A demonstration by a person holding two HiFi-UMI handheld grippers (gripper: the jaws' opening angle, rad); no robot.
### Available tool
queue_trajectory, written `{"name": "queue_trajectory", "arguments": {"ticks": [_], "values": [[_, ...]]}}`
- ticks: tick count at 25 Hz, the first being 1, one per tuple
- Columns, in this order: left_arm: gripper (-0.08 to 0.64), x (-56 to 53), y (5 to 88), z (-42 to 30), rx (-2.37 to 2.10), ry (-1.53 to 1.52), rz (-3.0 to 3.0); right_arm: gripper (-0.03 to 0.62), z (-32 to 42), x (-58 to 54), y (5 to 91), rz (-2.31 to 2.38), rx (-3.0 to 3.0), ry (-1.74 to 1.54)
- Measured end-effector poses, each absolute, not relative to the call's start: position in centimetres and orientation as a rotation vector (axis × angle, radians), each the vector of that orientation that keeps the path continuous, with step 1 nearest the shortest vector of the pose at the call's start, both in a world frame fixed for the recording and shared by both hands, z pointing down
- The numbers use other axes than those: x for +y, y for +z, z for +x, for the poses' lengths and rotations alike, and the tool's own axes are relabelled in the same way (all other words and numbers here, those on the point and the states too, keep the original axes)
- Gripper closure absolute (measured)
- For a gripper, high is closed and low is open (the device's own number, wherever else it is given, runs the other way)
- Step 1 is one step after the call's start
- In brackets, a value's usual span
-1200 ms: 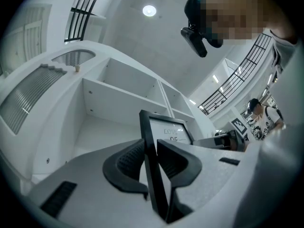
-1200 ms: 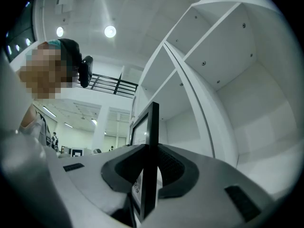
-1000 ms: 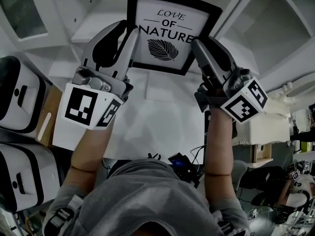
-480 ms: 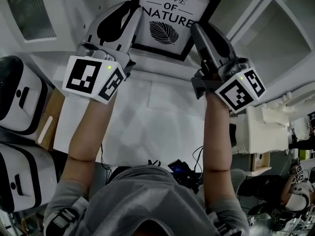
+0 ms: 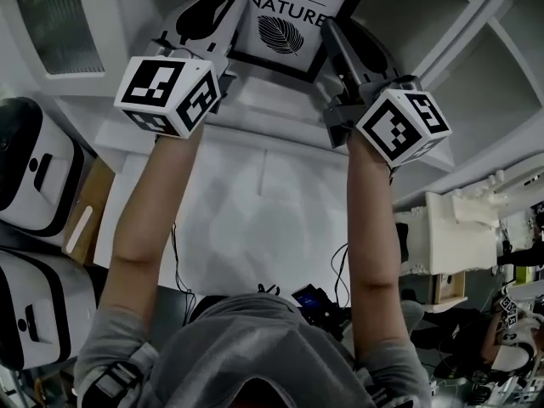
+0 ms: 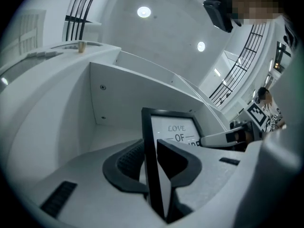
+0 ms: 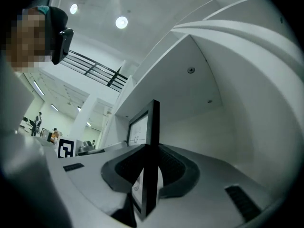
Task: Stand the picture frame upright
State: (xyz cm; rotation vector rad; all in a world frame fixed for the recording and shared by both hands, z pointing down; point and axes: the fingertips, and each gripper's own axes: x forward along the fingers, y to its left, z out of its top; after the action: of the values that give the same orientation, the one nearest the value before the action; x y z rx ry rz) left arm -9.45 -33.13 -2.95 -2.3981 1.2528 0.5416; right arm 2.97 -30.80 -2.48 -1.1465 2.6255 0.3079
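White shelving fills the space ahead of both grippers, and one open shelf compartment (image 6: 111, 101) with a bare back wall and side walls holds a single thing, the picture frame (image 5: 291, 19). It is a black frame with a white print reading "LOVE OF NATURE" over a leaf. Off to the outer side of the left gripper (image 5: 225, 2), and nearer the person, sit two white cases (image 5: 30, 164); both are closed, so I cannot see what is in them. From the head view the frame's top edge is cut off by the picture's upper border. In both gripper views the jaws cover the frame's lower part, so I cannot tell whether its foot touches the compartment floor. The left gripper has its two dark pads pressed against the front and back of the frame's left border, which runs straight up between them. The right gripper (image 5: 336, 41) pinches the right border the same way, seen edge-on between its jaws. The frame sits between the two grippers, with its printed face toward the person.
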Motion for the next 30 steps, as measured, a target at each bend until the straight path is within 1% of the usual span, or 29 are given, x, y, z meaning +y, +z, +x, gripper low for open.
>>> {"name": "queue_trajectory", "arguments": {"ticks": [6, 20, 27, 30], "values": [[0.485, -37.7, -2.6, -10.0, 1.245, 0.580, -2.461, 0.506, 2.1, -34.4, -1.8, -1.260, 2.614, 0.315], [0.485, -43.2, -1.0, -10.1, 1.358, 0.486, -2.540, 0.502, 2.1, -40.6, -0.9, -1.425, 2.626, 0.282], [0.485, -46.2, 0.2, -9.2, 1.371, 0.379, -2.599, 0.497, 3.0, -44.7, 0.5, -1.487, 2.645, 0.148], [0.485, -47.0, 1.0, -8.9, 1.387, 0.281, -2.614, 0.494, 3.3, -45.8, 1.1, -1.506, 2.660, 0.118]]}}
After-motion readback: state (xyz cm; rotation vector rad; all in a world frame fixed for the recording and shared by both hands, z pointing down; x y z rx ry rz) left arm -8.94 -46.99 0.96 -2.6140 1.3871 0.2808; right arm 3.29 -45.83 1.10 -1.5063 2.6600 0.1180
